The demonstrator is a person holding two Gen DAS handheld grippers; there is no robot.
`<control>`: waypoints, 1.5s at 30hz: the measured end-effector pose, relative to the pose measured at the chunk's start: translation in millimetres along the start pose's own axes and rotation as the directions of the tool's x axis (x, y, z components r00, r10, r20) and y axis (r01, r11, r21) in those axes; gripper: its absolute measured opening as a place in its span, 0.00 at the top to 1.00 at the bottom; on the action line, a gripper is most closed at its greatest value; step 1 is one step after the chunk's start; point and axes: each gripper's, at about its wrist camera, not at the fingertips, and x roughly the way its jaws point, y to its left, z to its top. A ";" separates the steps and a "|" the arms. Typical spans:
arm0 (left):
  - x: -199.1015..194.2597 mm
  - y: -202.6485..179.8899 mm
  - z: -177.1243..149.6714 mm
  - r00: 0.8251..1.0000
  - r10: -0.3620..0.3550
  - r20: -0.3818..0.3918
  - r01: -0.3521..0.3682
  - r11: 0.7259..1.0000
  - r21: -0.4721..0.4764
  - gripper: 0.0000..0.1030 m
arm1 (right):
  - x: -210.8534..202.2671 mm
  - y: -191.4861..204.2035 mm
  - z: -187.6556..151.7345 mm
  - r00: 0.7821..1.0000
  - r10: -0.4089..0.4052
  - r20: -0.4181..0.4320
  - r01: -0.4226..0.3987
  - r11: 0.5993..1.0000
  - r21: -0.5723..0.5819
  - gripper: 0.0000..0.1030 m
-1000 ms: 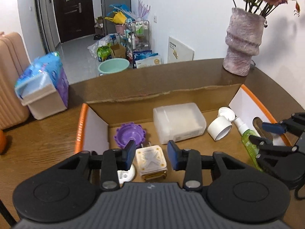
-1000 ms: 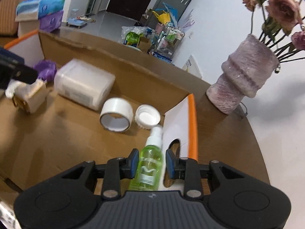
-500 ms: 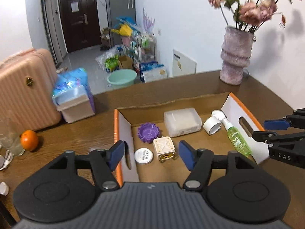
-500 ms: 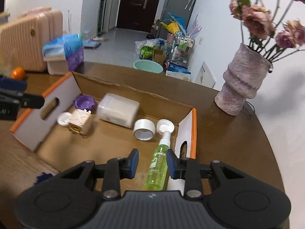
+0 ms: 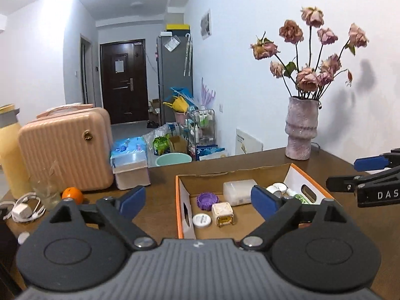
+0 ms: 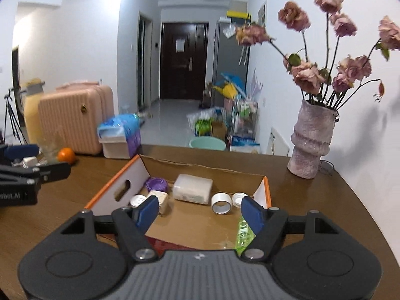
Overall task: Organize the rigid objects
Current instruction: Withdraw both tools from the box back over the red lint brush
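An open cardboard box [image 5: 178,200] with orange-edged flaps sits on the brown table. Inside lie a purple ridged lid [image 5: 207,200], a cream cube [image 5: 222,213], a round white tin [image 5: 202,220], a translucent plastic case [image 5: 238,192], a tape roll [image 6: 221,203], a white cap [image 6: 239,196] and a green spray bottle [image 6: 243,233]. My left gripper [image 5: 198,200] is open and empty, held back above the box's near-left side. My right gripper [image 6: 200,212] is open and empty, held back above the box's near edge. Each gripper shows at the edge of the other's view.
A pink vase [image 5: 302,130] of dried roses stands at the table's far right. An orange [image 5: 72,195], a charger with cable [image 5: 23,210] and a yellow bottle [image 5: 11,157] sit at the left. A pink suitcase [image 5: 65,150] and tissue packs [image 5: 130,166] stand beyond the table.
Both grippers have pulled back and up away from the box and opened wider. The left let go near the cream cube, the right left the green spray bottle lying in the box.
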 end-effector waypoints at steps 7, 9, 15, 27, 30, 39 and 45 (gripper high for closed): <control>-41.1 0.0 -32.4 0.994 -0.031 0.107 0.033 0.999 -0.024 0.00 | -44.2 7.1 -34.2 0.985 0.032 0.167 -0.036 0.999 0.020 0.13; -52.1 -0.4 -40.5 0.988 -0.034 0.150 0.042 0.998 -0.045 0.00 | -54.5 11.4 -44.1 0.976 0.050 0.211 -0.057 0.998 0.027 0.06; -73.2 -4.5 -60.8 0.977 -0.038 0.212 0.047 0.998 -0.034 0.00 | -68.2 33.0 -70.2 0.966 0.037 0.255 -0.025 0.998 -0.050 0.00; -98.9 4.6 -100.3 0.982 0.008 0.189 0.009 0.996 -0.086 0.00 | -75.9 34.5 -106.7 0.962 0.040 0.268 -0.052 0.998 0.037 0.00; -120.3 4.8 -113.8 0.984 0.020 0.179 -0.008 0.998 -0.068 0.00 | -96.2 43.1 -118.9 0.964 0.024 0.265 -0.019 1.000 -0.021 0.00; -199.4 -8.3 -161.9 0.972 0.030 0.233 -0.022 0.999 -0.035 0.00 | -175.6 54.9 -170.4 0.949 0.075 0.306 -0.026 0.987 -0.161 0.00; -219.1 -15.4 -170.4 0.976 -0.019 0.217 0.033 0.998 -0.060 0.00 | -213.6 58.6 -210.1 0.941 -0.010 0.339 0.048 0.993 -0.105 0.00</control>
